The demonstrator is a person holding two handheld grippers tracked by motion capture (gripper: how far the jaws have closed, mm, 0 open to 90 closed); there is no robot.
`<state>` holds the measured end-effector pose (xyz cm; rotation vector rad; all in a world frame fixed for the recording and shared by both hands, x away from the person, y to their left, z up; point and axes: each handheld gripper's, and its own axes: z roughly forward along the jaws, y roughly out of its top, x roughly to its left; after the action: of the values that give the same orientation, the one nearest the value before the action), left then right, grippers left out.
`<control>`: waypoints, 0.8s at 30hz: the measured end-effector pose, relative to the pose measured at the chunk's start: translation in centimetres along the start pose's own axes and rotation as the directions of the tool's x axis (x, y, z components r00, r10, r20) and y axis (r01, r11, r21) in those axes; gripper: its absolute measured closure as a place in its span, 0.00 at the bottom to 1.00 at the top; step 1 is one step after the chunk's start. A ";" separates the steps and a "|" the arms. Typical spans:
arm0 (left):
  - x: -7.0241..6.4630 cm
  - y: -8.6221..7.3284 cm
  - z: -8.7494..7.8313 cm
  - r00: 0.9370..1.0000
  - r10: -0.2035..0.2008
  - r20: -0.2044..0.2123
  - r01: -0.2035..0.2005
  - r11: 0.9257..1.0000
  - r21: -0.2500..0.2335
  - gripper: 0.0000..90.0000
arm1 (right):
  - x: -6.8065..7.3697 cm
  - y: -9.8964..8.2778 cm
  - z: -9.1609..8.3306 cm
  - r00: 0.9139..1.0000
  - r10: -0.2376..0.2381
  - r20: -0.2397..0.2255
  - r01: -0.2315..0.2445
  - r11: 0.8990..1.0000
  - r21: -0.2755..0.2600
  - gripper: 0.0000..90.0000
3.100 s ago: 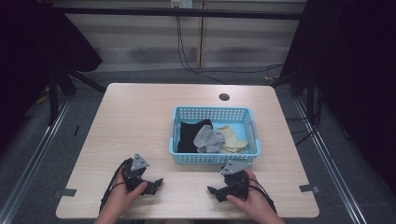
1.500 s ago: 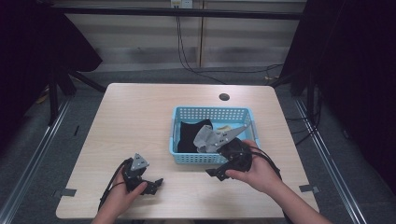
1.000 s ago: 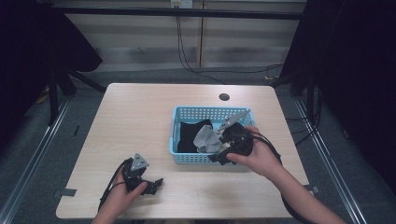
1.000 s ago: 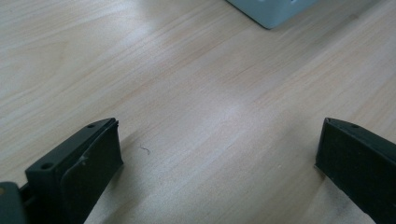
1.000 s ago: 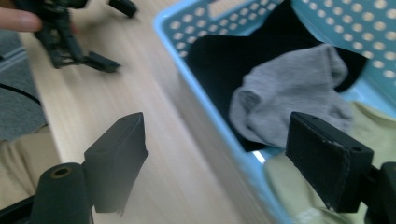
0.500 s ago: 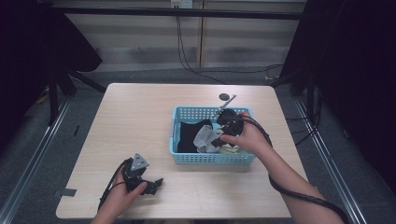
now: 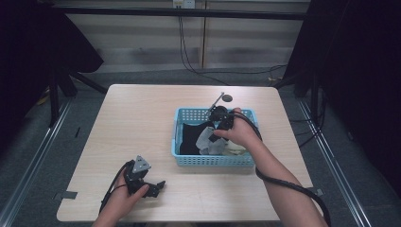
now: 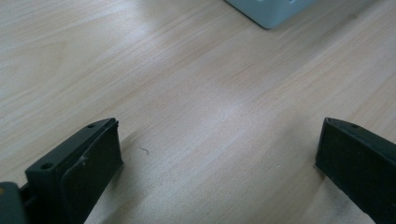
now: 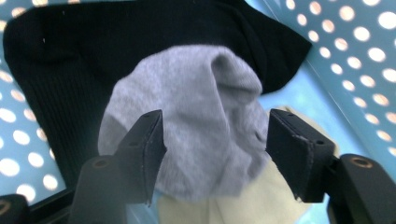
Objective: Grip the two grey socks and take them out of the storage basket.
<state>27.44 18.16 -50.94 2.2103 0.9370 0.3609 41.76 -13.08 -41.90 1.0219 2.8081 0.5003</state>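
Blue basket point(image 7: 189, 160) sits right of centre on the wooden table point(image 7: 132, 123), holding a black sock point(image 9: 56, 60), a grey sock point(image 9: 196, 116) and a cream one point(image 9: 243, 205). Right gripper point(image 9: 215, 149) hangs over the grey sock, jaws spread to either side of it. Left gripper point(image 8: 219, 158) rests low near the table's front edge, jaws wide apart over bare wood.

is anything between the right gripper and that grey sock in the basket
Nothing visible. In the right gripper view the right gripper is open with a jaw on each side of the grey sock, which lies on top of the black sock and a pale yellow one inside the blue basket.
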 end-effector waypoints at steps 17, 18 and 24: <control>0.0 0.0 0.0 1.000 0.000 0.004 0.000 1.000 0.004 0.00 | 0.7 0.6 -1.9 0.991 -0.036 -0.129 0.041 0.999 0.036 0.99; 0.0 0.0 0.0 1.000 0.000 0.004 0.000 1.000 0.004 0.00 | 0.7 0.6 -2.4 0.991 -0.032 -0.129 0.036 0.999 0.030 0.99; 0.0 0.0 0.0 1.000 0.000 0.004 0.000 1.000 0.004 0.00 | 0.0 0.5 -5.7 0.993 -0.021 -0.115 0.021 1.000 0.006 0.99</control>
<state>27.44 18.16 -50.92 2.2142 0.9363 0.3550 40.81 -14.26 -36.41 0.9945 2.9198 0.5649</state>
